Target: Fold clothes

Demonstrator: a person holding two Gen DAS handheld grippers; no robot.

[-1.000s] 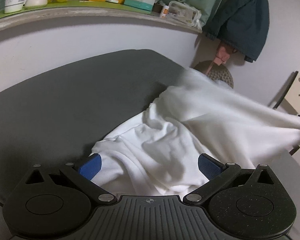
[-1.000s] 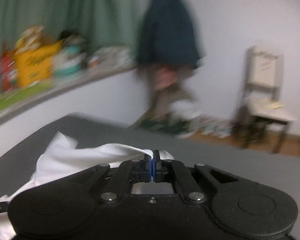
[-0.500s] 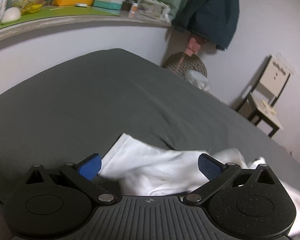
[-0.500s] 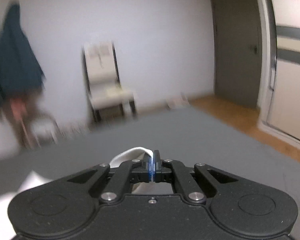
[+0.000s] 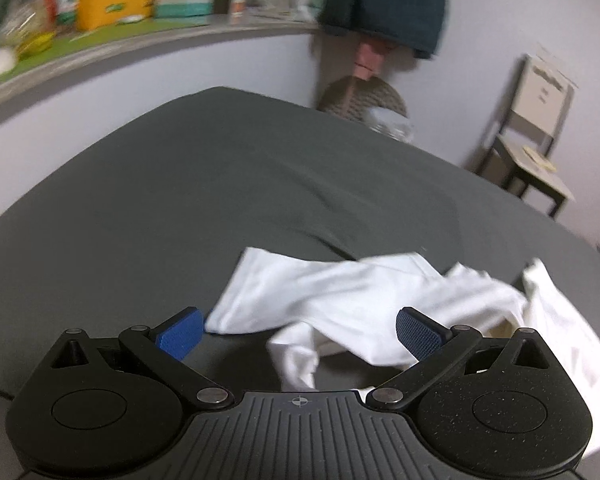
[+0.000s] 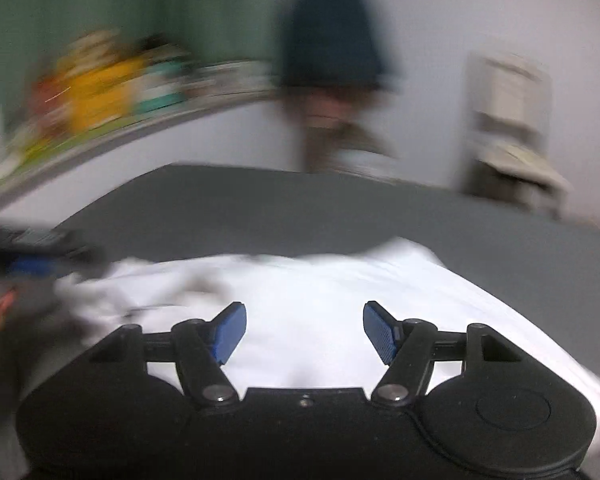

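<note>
White garment (image 5: 364, 300) lies rumpled on the bed (image 5: 220, 184); with both grippers (image 5: 298, 334) (image 6: 303, 330) released, we should spread it flat.

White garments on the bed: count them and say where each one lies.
1 that I can make out: a crumpled white garment on the grey bed, just ahead of the open left gripper and under the open right gripper. Its folds could hide another.
</note>
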